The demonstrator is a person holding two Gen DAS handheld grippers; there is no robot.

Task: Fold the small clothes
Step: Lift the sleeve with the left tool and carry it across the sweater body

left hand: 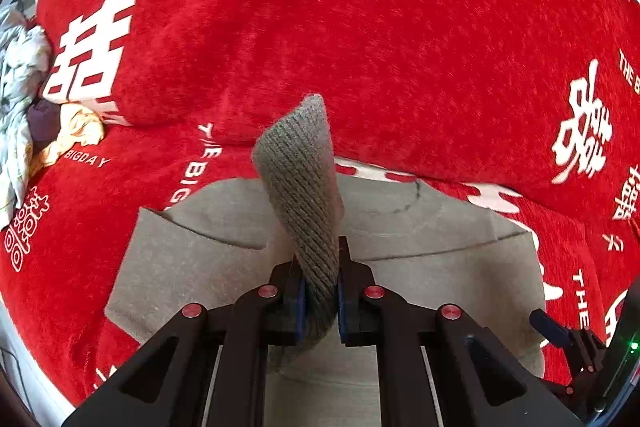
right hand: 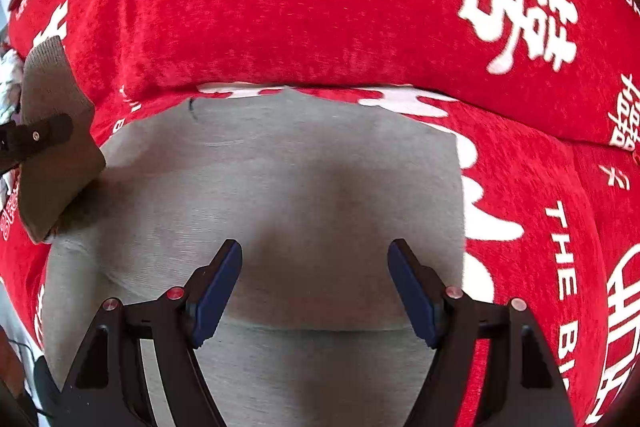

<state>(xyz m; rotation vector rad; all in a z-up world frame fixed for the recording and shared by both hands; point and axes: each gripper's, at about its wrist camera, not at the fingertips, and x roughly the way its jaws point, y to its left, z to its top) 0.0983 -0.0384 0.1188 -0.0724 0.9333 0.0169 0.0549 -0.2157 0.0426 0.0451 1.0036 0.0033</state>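
A grey knit garment [left hand: 440, 275] lies flat on the red cover, just below my grippers. Its ribbed cuff [left hand: 298, 167] stands lifted off the body of the garment, and my left gripper [left hand: 320, 263] is shut on it, the cuff's end curling up past the fingers. In the right wrist view the same cuff [right hand: 44, 87] hangs at the far left with a left finger [right hand: 40, 137] across it. My right gripper [right hand: 315, 267] hovers open over the middle of the garment [right hand: 300, 167], nothing between its blue pads. One of its fingers [left hand: 552, 327] shows at the lower right of the left wrist view.
The red plush cover [left hand: 320, 27] with white lettering spreads all around and rises into a padded bulge behind the garment. A heap of pale clothes [left hand: 20, 87] and a yellowish cloth [left hand: 80, 131] lie at the far left edge.
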